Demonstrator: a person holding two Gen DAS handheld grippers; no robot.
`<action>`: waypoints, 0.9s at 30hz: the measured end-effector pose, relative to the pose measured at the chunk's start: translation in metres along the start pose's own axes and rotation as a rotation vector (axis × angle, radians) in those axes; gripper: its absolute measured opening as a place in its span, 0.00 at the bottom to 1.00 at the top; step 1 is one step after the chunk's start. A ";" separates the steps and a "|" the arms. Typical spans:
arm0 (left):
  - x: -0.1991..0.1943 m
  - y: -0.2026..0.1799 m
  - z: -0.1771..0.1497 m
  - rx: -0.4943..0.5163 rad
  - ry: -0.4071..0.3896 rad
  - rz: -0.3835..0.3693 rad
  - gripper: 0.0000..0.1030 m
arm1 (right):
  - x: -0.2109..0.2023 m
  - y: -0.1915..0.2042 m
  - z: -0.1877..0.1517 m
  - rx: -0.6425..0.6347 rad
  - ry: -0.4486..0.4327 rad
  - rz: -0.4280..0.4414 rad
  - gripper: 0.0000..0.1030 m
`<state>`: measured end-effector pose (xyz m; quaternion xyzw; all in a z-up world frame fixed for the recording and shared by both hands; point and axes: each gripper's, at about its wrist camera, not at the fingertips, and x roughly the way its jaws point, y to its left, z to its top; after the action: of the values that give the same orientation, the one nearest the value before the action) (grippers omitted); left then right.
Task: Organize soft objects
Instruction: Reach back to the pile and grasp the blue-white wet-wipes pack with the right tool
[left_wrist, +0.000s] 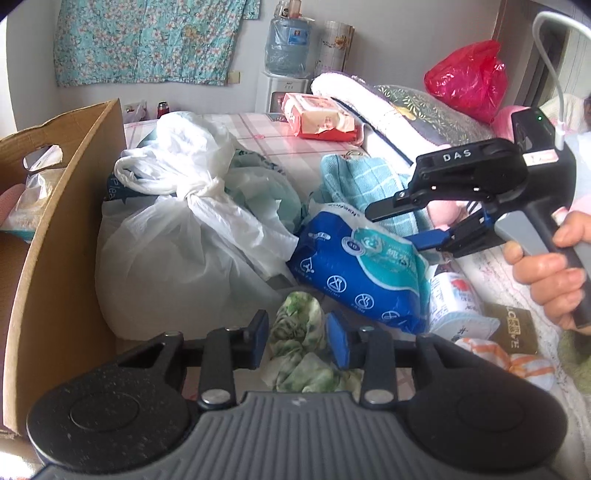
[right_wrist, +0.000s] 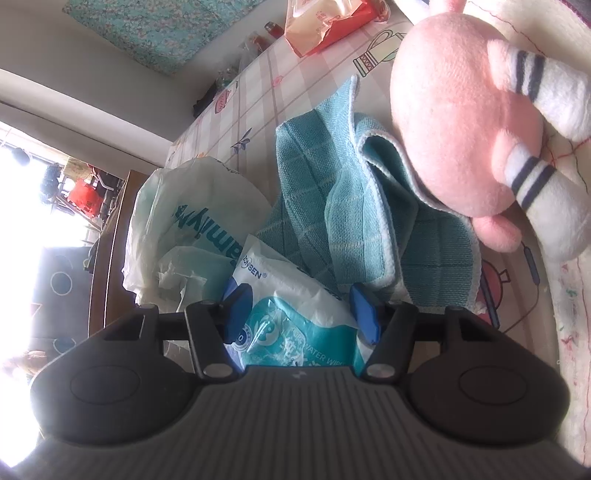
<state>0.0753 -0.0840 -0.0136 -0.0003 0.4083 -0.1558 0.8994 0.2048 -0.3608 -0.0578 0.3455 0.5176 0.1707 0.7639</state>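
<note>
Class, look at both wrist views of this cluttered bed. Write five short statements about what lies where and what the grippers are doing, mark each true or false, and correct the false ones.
1. The left gripper has a green patterned cloth between its fingers. True.
2. The right gripper reaches over a pack of wet wipes. True.
3. The cardboard box stands right of the tied white plastic bag. False: it stands left of it.
4. The pink plush toy lies inside the box. False: it lies beside the teal towel.
5. A red plastic bag sits beyond the folded bedding. True.
</note>
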 end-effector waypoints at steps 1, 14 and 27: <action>0.002 -0.001 0.003 -0.007 -0.001 -0.015 0.36 | -0.001 -0.002 0.001 0.002 0.000 0.003 0.57; 0.047 -0.007 0.023 -0.121 0.101 -0.167 0.36 | 0.009 -0.001 0.011 -0.048 0.063 0.007 0.57; 0.062 -0.013 0.037 -0.139 0.117 -0.136 0.48 | 0.019 0.007 0.012 -0.126 0.095 0.018 0.57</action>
<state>0.1369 -0.1183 -0.0329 -0.0815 0.4689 -0.1876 0.8592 0.2245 -0.3486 -0.0634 0.2929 0.5386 0.2259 0.7570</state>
